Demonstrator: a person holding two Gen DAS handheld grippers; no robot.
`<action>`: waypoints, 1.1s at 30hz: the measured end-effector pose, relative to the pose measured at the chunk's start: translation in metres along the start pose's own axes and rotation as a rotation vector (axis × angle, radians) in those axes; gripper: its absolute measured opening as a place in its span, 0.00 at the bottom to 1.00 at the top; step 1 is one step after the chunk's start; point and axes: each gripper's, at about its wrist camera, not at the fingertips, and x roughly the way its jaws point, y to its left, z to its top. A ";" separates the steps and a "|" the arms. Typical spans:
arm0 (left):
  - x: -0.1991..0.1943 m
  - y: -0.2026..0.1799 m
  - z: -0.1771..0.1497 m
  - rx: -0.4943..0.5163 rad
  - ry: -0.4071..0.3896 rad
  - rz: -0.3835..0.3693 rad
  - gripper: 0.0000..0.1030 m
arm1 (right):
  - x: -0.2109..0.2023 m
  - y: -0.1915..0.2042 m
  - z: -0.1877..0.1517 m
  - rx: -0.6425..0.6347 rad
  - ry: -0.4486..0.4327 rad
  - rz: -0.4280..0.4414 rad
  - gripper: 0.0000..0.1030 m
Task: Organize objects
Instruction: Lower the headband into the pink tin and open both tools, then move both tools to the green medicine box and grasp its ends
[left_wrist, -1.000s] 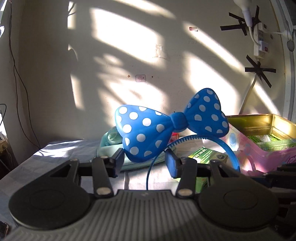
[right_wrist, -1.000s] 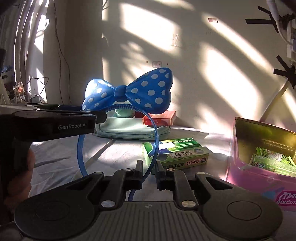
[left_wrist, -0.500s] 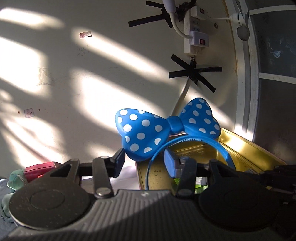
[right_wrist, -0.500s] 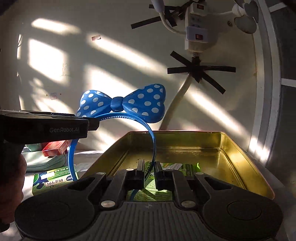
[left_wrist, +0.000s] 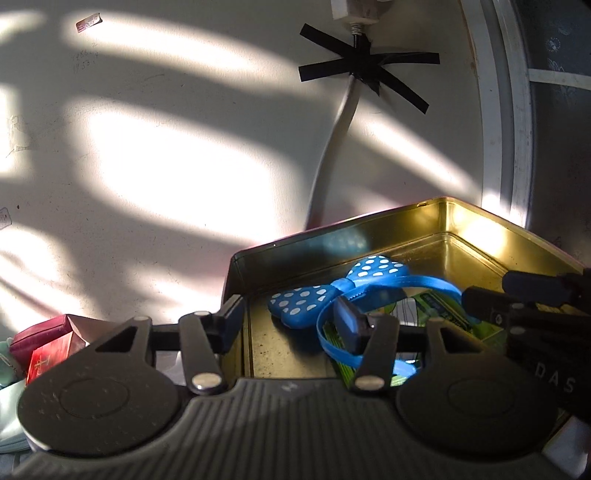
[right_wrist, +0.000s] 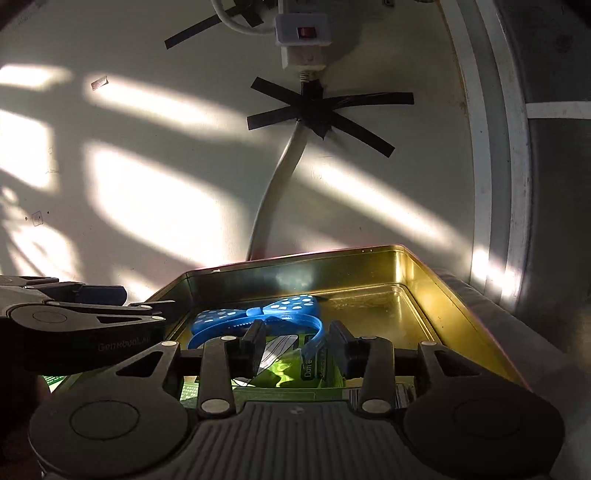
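Note:
A blue headband with a white-dotted bow (left_wrist: 343, 291) lies inside the gold tin box (left_wrist: 332, 236), on green packets (left_wrist: 439, 306). My left gripper (left_wrist: 291, 325) is open just above the tin's left wall, with the band by its right finger. In the right wrist view the headband (right_wrist: 258, 314) lies flat in the tin (right_wrist: 369, 258). My right gripper (right_wrist: 297, 347) is open over the band's end, touching nothing I can see.
A red box (left_wrist: 51, 343) and a mint pouch (left_wrist: 7, 406) sit left of the tin. The wall with a taped cable (right_wrist: 295, 125) stands right behind it. The left gripper's body (right_wrist: 74, 325) fills the right view's left side.
The headband went from held upright above the tin to lying flat inside it. My right gripper has opened and let it go. Both grippers came down closer to the tin.

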 end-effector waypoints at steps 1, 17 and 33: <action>-0.003 0.001 -0.001 -0.008 0.008 -0.003 0.54 | -0.002 0.000 0.000 0.009 0.002 0.011 0.35; -0.090 0.031 -0.035 -0.093 0.058 0.019 0.54 | -0.075 0.030 -0.017 0.082 -0.033 0.087 0.35; -0.120 0.086 -0.087 -0.184 0.113 0.107 0.55 | -0.099 0.087 -0.052 0.031 0.076 0.159 0.35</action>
